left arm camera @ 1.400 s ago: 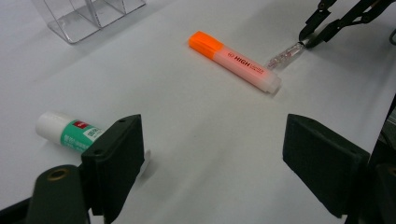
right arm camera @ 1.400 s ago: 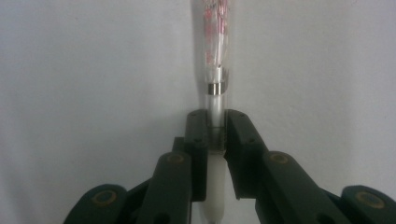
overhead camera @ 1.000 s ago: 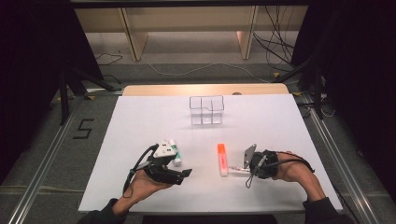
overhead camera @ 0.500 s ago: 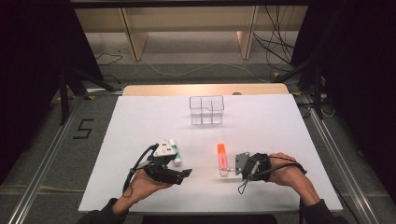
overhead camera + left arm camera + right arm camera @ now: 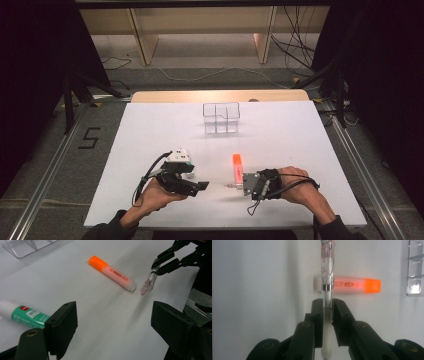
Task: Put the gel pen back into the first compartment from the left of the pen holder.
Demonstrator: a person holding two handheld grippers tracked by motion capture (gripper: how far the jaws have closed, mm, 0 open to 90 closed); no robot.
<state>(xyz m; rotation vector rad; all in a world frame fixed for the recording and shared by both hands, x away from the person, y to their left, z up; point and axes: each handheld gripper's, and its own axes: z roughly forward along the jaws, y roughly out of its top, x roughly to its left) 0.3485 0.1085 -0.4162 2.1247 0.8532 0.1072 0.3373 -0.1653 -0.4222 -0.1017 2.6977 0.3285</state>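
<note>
High view: the right gripper [image 5: 231, 185] clamps a pen [image 5: 229, 186], barely visible, beside the highlighter [image 5: 237, 168]. Left gripper view: the left gripper [image 5: 113, 322] gapes empty; the glue stick [image 5: 21, 313] is partly hidden. Right gripper view: the pen's tip is cut off.

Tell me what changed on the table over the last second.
The right claw, shut on a clear pen, slid leftward across the high view, from right of the orange highlighter's near end to a spot in front of it, pen pointing toward the left claw. The left claw stayed put, open and empty; the highlighter, the green glue stick and the clear organizer did not move.
</note>
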